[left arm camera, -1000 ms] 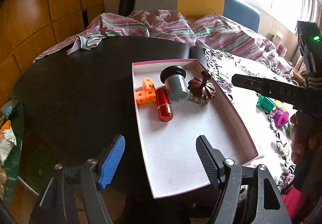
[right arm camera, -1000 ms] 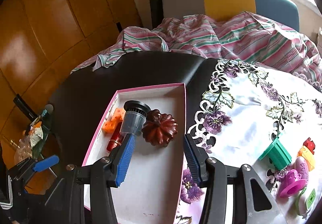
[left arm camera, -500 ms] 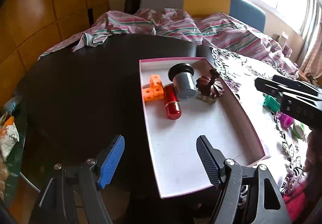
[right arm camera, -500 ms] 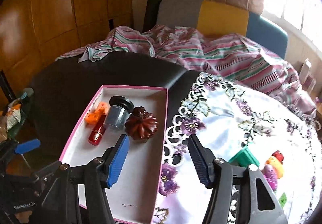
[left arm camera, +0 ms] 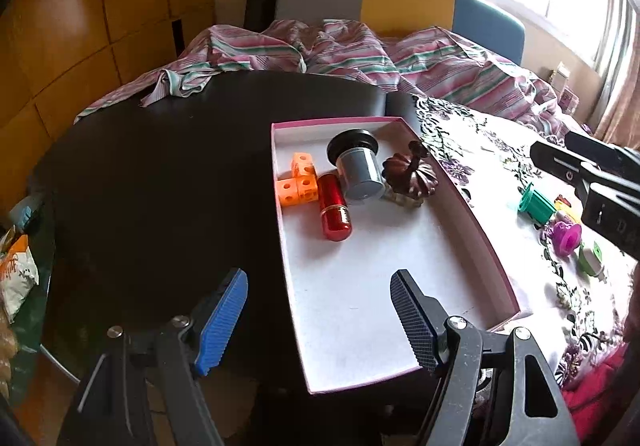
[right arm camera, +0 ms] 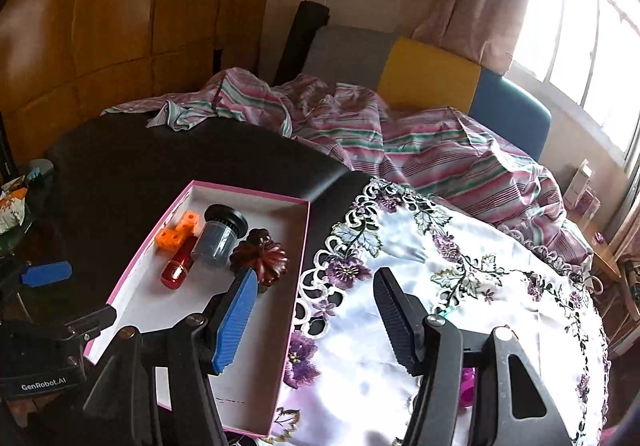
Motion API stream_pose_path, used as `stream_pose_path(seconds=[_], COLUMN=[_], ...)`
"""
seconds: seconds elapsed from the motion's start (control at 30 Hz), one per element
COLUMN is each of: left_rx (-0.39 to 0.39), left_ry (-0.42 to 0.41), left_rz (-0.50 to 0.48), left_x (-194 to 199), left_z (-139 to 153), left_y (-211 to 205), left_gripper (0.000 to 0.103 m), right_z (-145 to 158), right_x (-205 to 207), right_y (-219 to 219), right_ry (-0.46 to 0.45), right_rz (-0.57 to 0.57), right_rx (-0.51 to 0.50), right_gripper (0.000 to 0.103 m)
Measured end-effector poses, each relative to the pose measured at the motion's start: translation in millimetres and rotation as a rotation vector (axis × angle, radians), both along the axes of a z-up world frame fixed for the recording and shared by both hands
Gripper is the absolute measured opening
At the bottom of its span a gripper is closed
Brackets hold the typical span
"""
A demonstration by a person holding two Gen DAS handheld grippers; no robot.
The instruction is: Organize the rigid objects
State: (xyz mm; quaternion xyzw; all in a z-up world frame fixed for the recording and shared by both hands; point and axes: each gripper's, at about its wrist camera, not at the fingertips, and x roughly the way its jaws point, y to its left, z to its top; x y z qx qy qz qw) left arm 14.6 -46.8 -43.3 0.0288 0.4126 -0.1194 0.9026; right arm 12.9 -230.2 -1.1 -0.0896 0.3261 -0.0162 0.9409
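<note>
A pink-rimmed white box [left arm camera: 486, 246] [right arm camera: 298, 258] lies on the table. In it are orange cubes [left arm camera: 298, 185] [right arm camera: 176, 232], a red capsule [left arm camera: 335, 211] [right arm camera: 178, 264], a grey cylinder with a black cap [left arm camera: 358, 169] [right arm camera: 220, 236] and a brown pumpkin figure [left arm camera: 410, 175] [right arm camera: 260, 256]. My left gripper [left arm camera: 320, 320] is open and empty at the box's near end. My right gripper [right arm camera: 314, 320] is open and empty over the box's right edge and the cloth. A green toy [left arm camera: 536, 203], a magenta toy [left arm camera: 568, 238] and other small toys lie on the cloth to the right.
The table is black [left arm camera: 160, 173] with a floral white cloth [right arm camera: 460, 286] on its right part. A striped sheet [left arm camera: 340, 53] and a sofa [left arm camera: 400, 1] lie behind. The right gripper's body [left arm camera: 600, 181] shows at the left wrist view's right edge.
My right gripper has risen and pulled back from the box, so the toys on the cloth have dropped below its view. The left gripper has shifted a little; the objects stay put.
</note>
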Motion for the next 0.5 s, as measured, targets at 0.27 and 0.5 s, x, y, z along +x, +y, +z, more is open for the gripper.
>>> stream_pose_path(seconds=[0.27, 0.5], left_rx=[-0.003, 0.015], left_ry=[0.007, -0.004], left_rz=[0.000, -0.019], left_x=[0, -1], left_z=[0, 2], left_y=[-4, -11], left_gripper=[0.075, 0.075], right_z=[7, 9], right_x=[-7, -8], right_y=[-6, -13], right_ry=[-0.027, -0.038], right_rz=[-0.016, -0.030], right_rx=[-0.026, -0.030], right_gripper=[0.061, 0.061])
